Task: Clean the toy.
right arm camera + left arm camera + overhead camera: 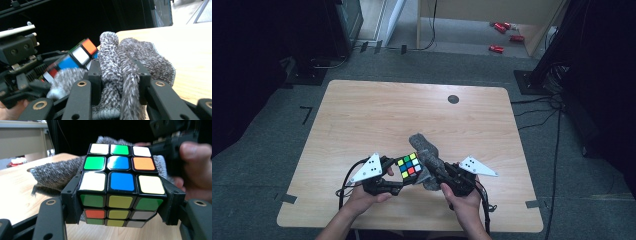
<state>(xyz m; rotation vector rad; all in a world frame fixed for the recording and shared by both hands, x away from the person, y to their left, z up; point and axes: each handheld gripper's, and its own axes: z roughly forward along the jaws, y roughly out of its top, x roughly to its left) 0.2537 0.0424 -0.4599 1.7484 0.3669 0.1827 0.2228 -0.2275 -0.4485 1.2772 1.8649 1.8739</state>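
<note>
Cube (409,166) sits clamped in the left claw (404,176), its jaws pressed on two opposite side faces; in the left gripper view the Rubik's cube (119,185) rides just ahead of the jaw roots, a white, blue and green face turned up. Cube held off the desk (362,115), near its front edge.

Right claw (117,80) pinches a bunched grey knitted cloth (130,65), jaws squeezed on the folds. From this claw the cube (77,56) lies ahead and to its left, touching the cloth's near fold. In the high view the cloth (427,152) runs its long axis away from the right claw (432,175), up the desk and slanting past the cube's right side.

Judgement: the work is wiping the cube. Both claws are equally near it; the cloth meets the cube's far-right side, so the coming stroke depends on the right claw sweeping leftward across that face while the left holds steady.
</note>
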